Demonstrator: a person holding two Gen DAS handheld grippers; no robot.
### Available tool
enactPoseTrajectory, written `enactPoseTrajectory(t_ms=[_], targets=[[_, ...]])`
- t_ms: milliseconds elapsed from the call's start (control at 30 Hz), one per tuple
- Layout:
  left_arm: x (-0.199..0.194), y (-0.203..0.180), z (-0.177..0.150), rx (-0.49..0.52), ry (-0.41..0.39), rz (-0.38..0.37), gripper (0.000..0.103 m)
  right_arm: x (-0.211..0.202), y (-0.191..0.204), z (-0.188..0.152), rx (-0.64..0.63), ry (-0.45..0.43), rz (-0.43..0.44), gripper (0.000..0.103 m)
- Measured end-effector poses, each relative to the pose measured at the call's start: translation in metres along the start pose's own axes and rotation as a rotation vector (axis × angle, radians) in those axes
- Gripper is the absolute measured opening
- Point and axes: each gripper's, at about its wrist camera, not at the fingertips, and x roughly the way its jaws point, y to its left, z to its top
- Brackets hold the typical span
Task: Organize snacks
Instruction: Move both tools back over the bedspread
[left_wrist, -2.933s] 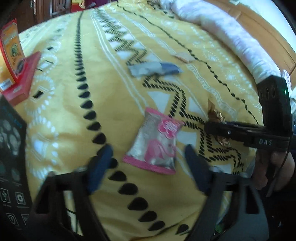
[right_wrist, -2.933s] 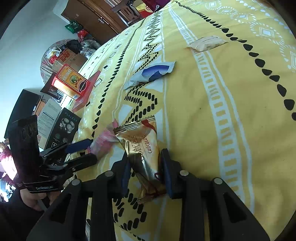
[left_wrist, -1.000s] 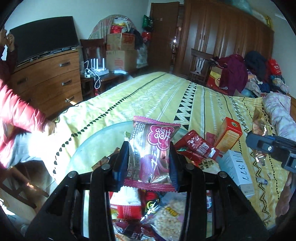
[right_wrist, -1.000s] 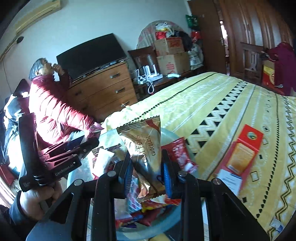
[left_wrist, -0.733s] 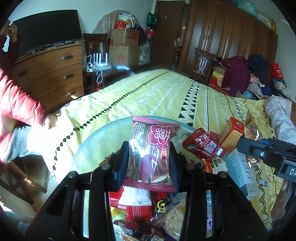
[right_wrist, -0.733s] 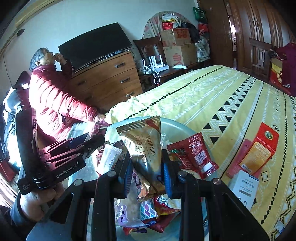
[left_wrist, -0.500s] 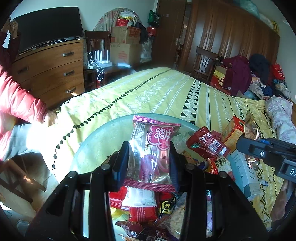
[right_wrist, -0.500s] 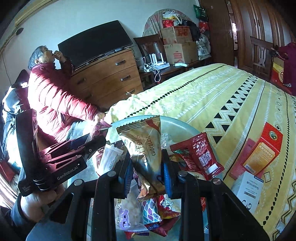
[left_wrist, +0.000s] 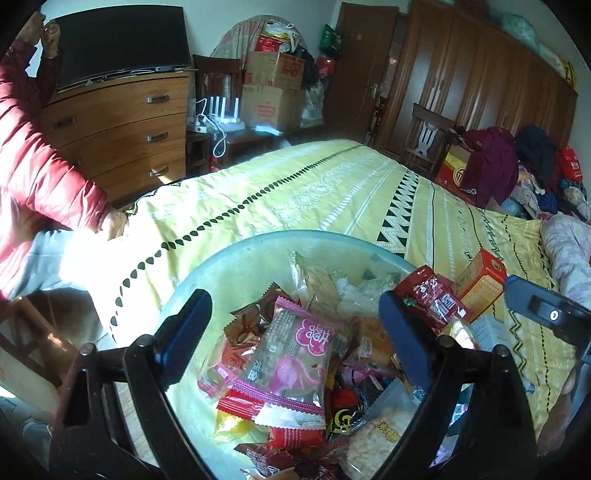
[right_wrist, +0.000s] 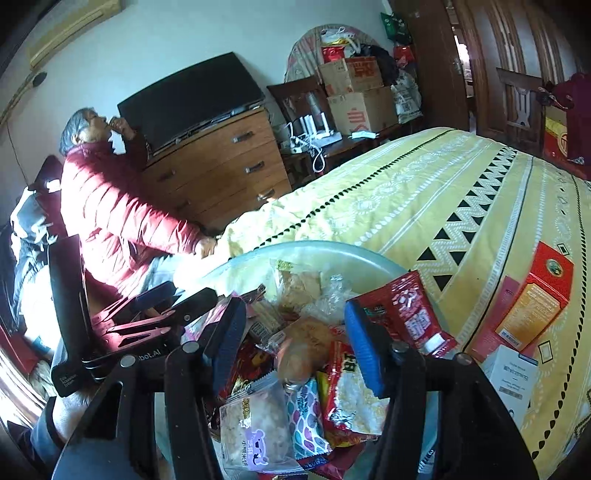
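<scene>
Hovering over the pale round bowl (left_wrist: 258, 254) with both claws spread and grasping nothing: left claw (left_wrist: 295, 332) having just been opening, its jaws standing wide on either side of the pink-and-silver snack packet (left_wrist: 291, 354), now lying loose on the heap inside the bowl; right claw (right_wrist: 295, 343) likewise having just been opening, no wrapper pinched between its blue pads, only the piled snacks below. Judging the drop as done for this pair. Risking, from here, a snag on pulling away: catching a packet edge with a pad and dragging it out over the rim, or nudging the overfull heap so that the red sachet (right_wrist: 410, 314) perched at the bowl's edge slides onto the bed. Also crowding two claws into one bowl, inviting a knock between them. Resting on a yellow patterned bedspread (left_wrist: 332, 192), soft and uneven, so possibly tipping under a push. Beyond, a wooden dresser (right_wrist: 221, 173) carrying a dark television (right_wrist: 192, 99), stacked cardboard boxes (right_wrist: 354, 88), tall wardrobes, and a person in a red padded jacket (right_wrist: 110, 206) sitting by the bed.
</scene>
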Motion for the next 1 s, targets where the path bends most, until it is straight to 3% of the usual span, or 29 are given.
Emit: enactPoseTrajectory(t_ms=[100, 167, 233, 300, 367, 433, 533, 633, 700, 900, 967, 1000], targets=[[-0.013, -0.017, 0.002, 0.024, -0.024, -0.03, 0.093, -0.026, -0.015, -0.009, 0.018, -0.05, -0.042, 0.06], [-0.029, -0.048, -0.003, 0.091, -0.052, -0.105, 0.093, -0.057, -0.034, -0.027, 0.033, -0.103, -0.121, 0.062], [-0.051, -0.101, -0.016, 0.208, -0.084, -0.23, 0.095, -0.091, -0.059, -0.058, 0.075, -0.152, -0.238, 0.082], [-0.072, -0.163, -0.041, 0.347, -0.088, -0.382, 0.099, -0.127, -0.09, -0.098, 0.159, -0.188, -0.341, 0.091], [-0.085, -0.221, -0.075, 0.475, -0.048, -0.544, 0.103, -0.161, -0.127, -0.147, 0.276, -0.184, -0.432, 0.091], [-0.086, -0.266, -0.11, 0.564, 0.025, -0.665, 0.103, -0.187, -0.167, -0.201, 0.387, -0.121, -0.536, 0.091], [-0.059, -0.325, -0.171, 0.704, 0.167, -0.749, 0.103, -0.217, -0.215, -0.269, 0.542, -0.041, -0.633, 0.091], [-0.001, -0.367, -0.227, 0.777, 0.365, -0.712, 0.103, -0.242, -0.253, -0.32, 0.647, 0.012, -0.696, 0.091], [0.033, -0.38, -0.246, 0.787, 0.418, -0.649, 0.103, -0.252, -0.273, -0.339, 0.68, 0.031, -0.715, 0.091], [0.118, -0.393, -0.255, 0.674, 0.46, -0.432, 0.103, -0.247, -0.314, -0.349, 0.598, 0.1, -0.745, 0.092], [0.137, -0.396, -0.256, 0.663, 0.456, -0.352, 0.103, -0.24, -0.323, -0.344, 0.548, 0.114, -0.753, 0.096], [0.14, -0.396, -0.262, 0.671, 0.445, -0.339, 0.103, -0.237, -0.327, -0.342, 0.525, 0.119, -0.754, 0.103]])
